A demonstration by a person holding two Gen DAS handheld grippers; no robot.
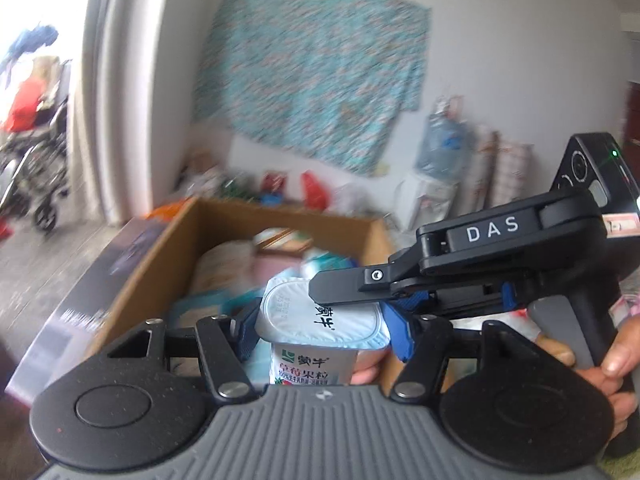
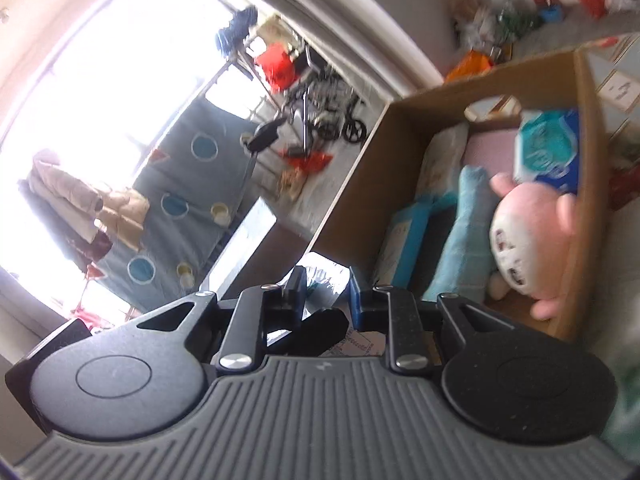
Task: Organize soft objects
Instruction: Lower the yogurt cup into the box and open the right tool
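My left gripper is shut on a white yogurt cup with a foil lid, held upright in front of a cardboard box. My right gripper comes in from the right and its fingers close on the cup's lid edge; in its own view the right gripper pinches the cup's rim. The box holds a pink plush toy, teal cloths, a tissue pack and a pink item.
A dark flat box lies left of the cardboard box. Bags and bottles line the far wall. A patterned cloth hangs on the wall. A wheelchair and drying rack stand by the bright window.
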